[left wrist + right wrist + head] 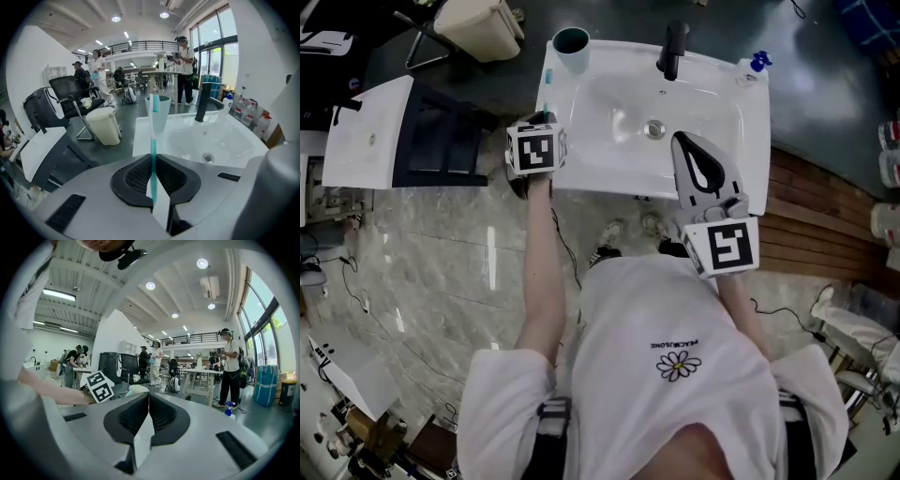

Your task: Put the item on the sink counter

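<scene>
White sink counter (pixel 750 122) filled the top of the head view, with a black faucet (pixel 672 49) behind the basin and a teal cup (pixel 571 47) at its back left corner. The left gripper (pixel 544 120) was at the counter's left edge, and its jaws were clamped on the teal handle of a toothbrush (pixel 153 140). The brush pointed toward the cup. Whether it touched the counter could not be told. The right gripper (pixel 682 141) was over the front of the basin, its jaws pressed together with nothing between them. A spray bottle (pixel 755 67) stood at the back right corner.
</scene>
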The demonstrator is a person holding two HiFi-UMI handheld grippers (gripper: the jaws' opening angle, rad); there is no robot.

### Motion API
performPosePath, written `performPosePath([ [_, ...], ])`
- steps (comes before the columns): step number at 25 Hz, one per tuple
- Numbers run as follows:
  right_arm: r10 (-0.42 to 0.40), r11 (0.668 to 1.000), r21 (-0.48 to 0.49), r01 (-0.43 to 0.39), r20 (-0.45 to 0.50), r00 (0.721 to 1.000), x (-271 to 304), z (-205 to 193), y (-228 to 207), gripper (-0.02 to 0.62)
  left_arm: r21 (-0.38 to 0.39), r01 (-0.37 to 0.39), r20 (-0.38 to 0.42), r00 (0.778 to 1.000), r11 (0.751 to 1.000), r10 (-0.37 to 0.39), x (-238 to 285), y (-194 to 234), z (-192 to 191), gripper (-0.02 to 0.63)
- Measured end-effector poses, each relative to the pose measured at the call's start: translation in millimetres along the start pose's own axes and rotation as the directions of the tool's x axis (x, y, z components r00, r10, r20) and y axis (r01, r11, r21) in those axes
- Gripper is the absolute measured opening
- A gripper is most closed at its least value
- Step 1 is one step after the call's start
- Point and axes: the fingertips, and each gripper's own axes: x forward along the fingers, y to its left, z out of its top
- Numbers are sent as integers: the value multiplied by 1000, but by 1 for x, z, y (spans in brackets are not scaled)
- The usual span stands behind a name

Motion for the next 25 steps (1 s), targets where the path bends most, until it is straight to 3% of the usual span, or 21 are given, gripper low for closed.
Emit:
performPosePath([
  [8, 0, 1000, -3, 0, -1, 1000, -4, 0, 4, 12, -44, 22, -62, 998, 999, -25, 23, 2, -19, 38],
  [25, -9, 1000, -3, 9, -33, 999, -9, -20, 3, 12, -9, 28, -148, 988, 1000, -29, 53, 11, -19, 38],
])
